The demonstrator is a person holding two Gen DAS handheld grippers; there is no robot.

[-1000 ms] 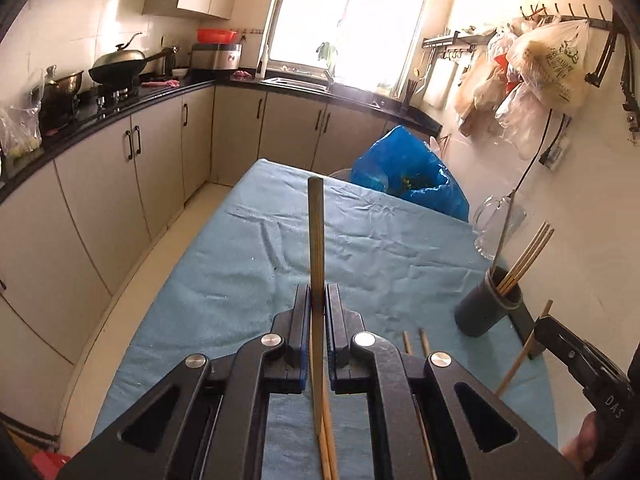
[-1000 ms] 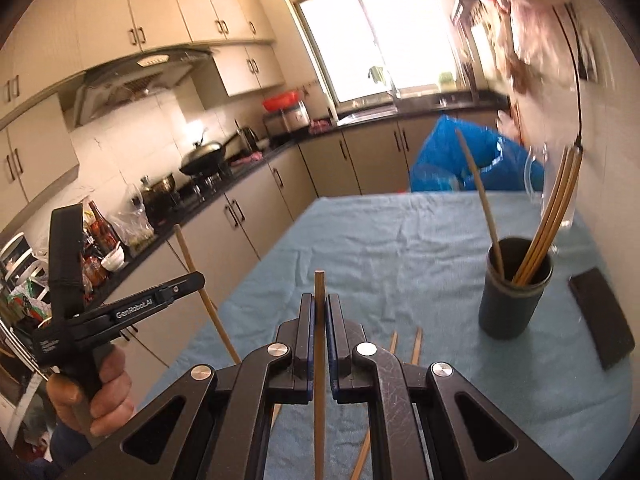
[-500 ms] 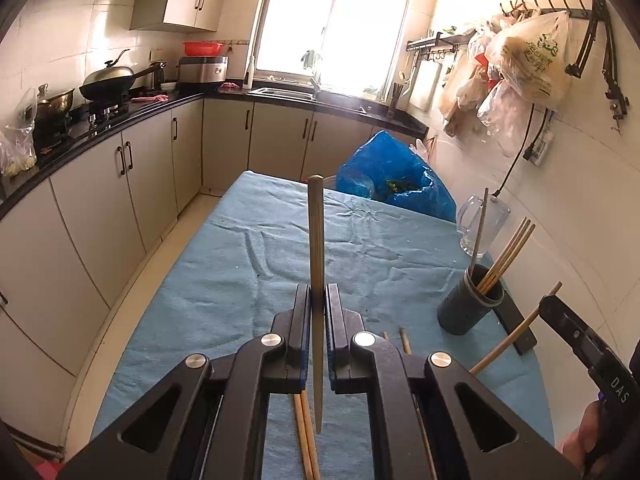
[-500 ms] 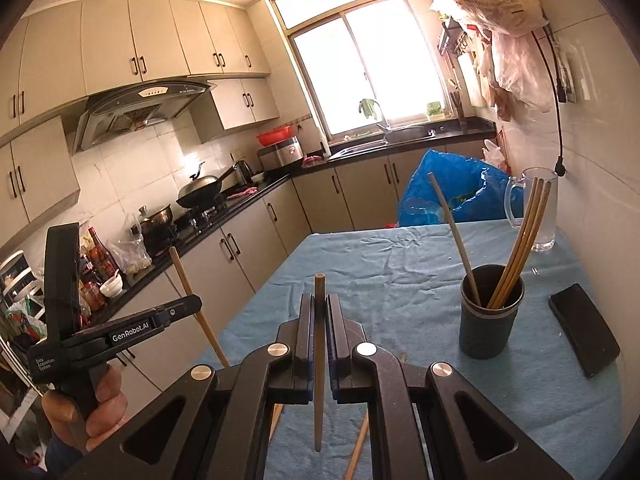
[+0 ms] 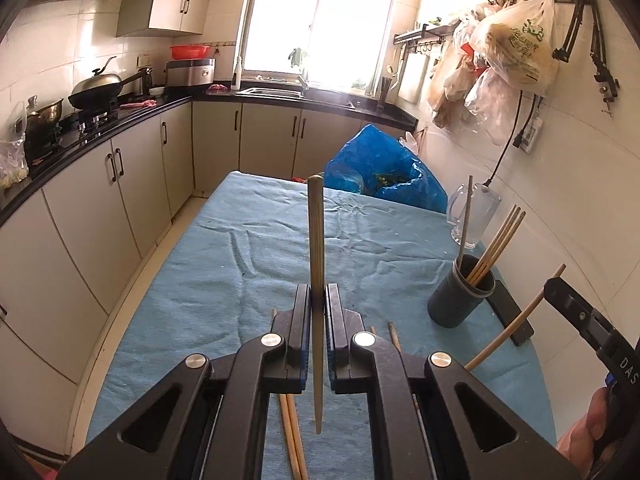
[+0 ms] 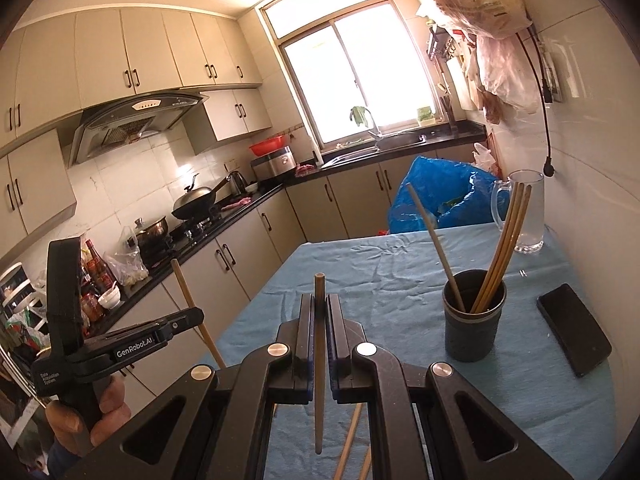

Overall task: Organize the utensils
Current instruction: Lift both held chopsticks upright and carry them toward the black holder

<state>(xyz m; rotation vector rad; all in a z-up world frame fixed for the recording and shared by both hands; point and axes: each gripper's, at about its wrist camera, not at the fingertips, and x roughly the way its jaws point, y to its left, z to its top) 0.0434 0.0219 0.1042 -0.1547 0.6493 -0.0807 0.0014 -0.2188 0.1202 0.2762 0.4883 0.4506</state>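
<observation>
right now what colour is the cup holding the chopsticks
Dark grey, nearly black; the cup shows best in the right wrist view.

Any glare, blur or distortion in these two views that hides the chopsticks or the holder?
Left wrist view: the window is blown out and hazes the sink counter, but the held chopstick and holder stay sharp; fisheye bends the cabinets. Right wrist view: same overexposed window, wall glare behind the glass mug; holder and chopstick clear, with dark corner vignetting.
</observation>
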